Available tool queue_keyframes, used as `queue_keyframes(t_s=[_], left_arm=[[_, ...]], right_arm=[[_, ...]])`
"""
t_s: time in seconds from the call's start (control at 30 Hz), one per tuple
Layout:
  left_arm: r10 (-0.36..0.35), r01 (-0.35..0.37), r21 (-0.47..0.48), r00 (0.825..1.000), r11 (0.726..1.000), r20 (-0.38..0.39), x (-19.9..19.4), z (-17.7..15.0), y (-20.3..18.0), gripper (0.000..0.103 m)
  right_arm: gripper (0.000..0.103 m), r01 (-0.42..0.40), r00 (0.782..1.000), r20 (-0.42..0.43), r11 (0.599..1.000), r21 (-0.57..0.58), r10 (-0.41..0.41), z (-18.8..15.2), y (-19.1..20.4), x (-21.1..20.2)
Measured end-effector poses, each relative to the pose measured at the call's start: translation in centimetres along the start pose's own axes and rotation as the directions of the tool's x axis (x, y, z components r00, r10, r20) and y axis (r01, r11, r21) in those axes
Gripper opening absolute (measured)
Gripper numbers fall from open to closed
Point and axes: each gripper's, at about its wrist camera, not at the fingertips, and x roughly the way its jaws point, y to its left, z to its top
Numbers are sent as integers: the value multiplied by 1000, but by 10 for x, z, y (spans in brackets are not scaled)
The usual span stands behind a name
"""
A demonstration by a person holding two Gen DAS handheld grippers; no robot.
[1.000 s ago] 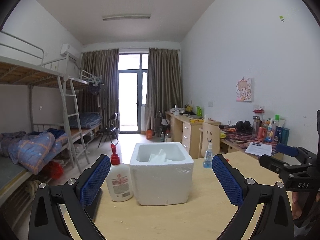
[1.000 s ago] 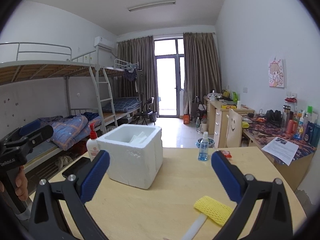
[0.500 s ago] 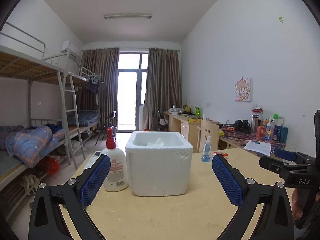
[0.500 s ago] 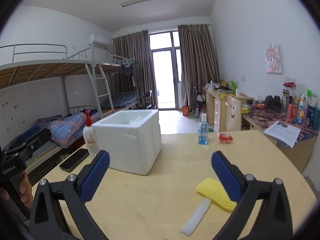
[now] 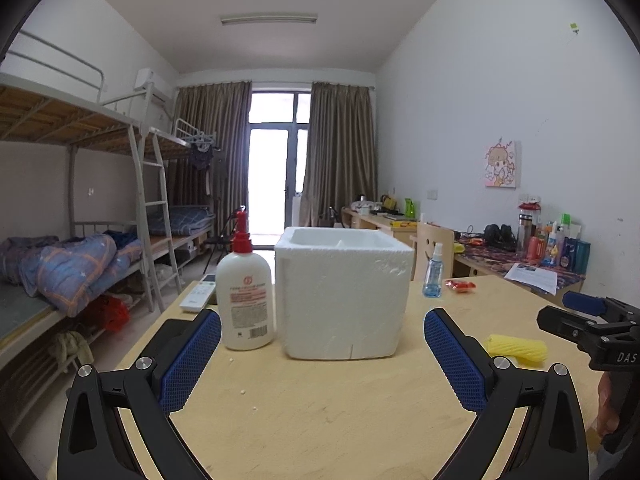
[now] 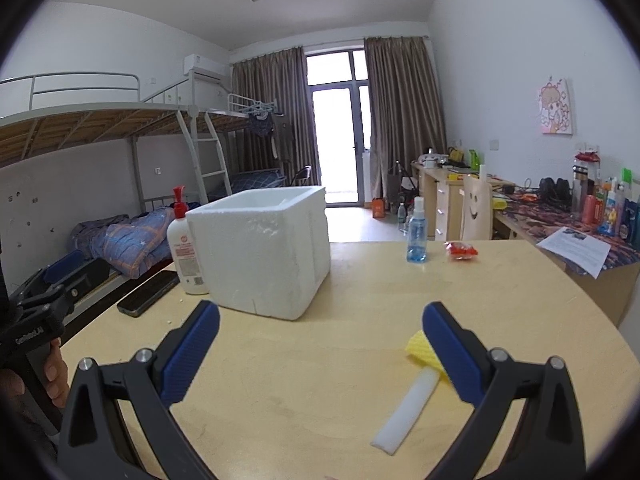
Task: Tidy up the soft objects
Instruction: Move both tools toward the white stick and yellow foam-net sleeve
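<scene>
**Left wrist vs right wrist: both grippers empty over table**

Left wrist view, L to R: white remote (image 5: 199,297) at far edge, white lotion bottle w/ red pump (image 5: 245,292) touching the square white foam box (image 5: 343,294), yellow foam mesh sleeve (image 5: 516,348) lying near right gripper (image 5: 592,320). Left gripper (image 5: 322,358) jaws wide apart, empty. Right wrist view only: black phone (image 6: 148,293) left of bottle, white foam strip (image 6: 405,410) touching the sleeve beside right finger. Right gripper jaws also spread, holding nothing.

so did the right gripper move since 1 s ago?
Yes. The right gripper came down and forward toward the table; against its jaws, the yellow foam net sits higher and closer in the right wrist view.
</scene>
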Motion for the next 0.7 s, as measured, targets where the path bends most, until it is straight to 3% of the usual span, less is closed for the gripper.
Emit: queue_keyframes(t_s=[0.27, 0.7], left_arm=[[7, -7, -12, 999, 1000, -33, 5, -6, 3, 102], [-126, 128, 35, 990, 991, -65, 15, -8, -34, 102]], right_arm=[[103, -10, 1000, 6, 1000, -19, 10, -2, 4, 1], [103, 70, 998, -3, 997, 21, -70, -12, -23, -13]])
